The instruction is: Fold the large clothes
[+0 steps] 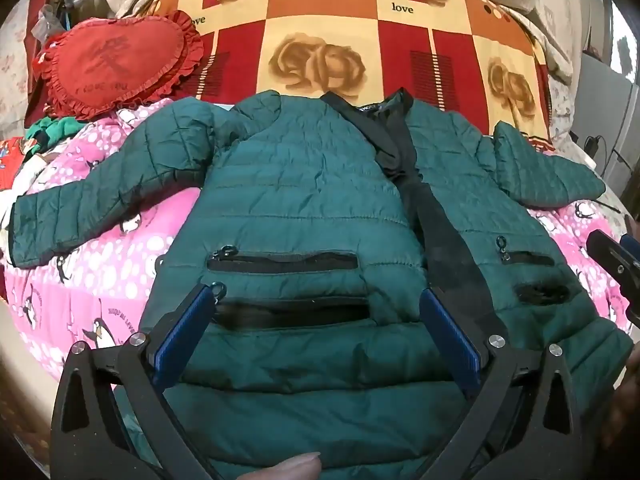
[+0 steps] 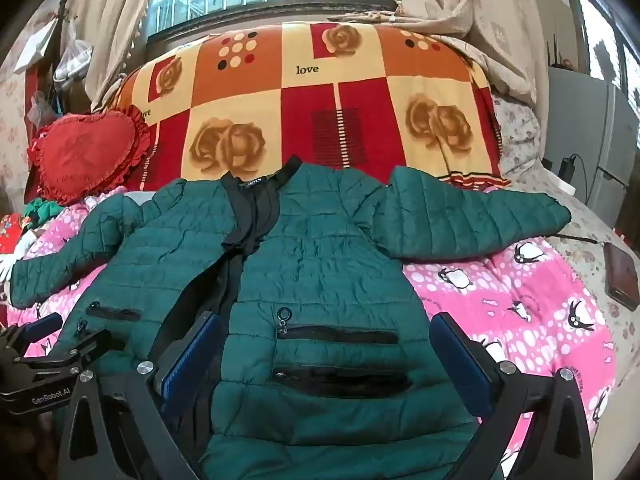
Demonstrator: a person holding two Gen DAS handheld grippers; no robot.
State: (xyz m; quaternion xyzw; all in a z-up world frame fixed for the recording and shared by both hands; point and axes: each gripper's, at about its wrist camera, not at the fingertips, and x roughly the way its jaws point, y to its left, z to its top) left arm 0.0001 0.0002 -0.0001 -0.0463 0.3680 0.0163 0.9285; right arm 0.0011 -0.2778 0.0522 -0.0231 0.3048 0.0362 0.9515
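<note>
A dark green quilted jacket (image 1: 304, 184) lies front up and unzipped on the bed, sleeves spread to both sides, black lining showing down the middle. It also fills the right wrist view (image 2: 320, 264). My left gripper (image 1: 318, 300) is open, hovering over the jacket's left front panel near its zip pockets. My right gripper (image 2: 326, 332) is open over the right front panel, its fingers apart above the pockets. The right gripper shows at the right edge of the left wrist view (image 1: 616, 264); the left gripper shows at the lower left of the right wrist view (image 2: 52, 352).
A pink penguin-print blanket (image 2: 520, 300) covers the bed. A red heart cushion (image 1: 112, 64) and a rose-patterned quilt (image 1: 360, 40) lie at the head. A brown wallet (image 2: 622, 276) lies at the right. Loose clothes (image 1: 44, 136) sit at the left. Curtains and a window stand behind.
</note>
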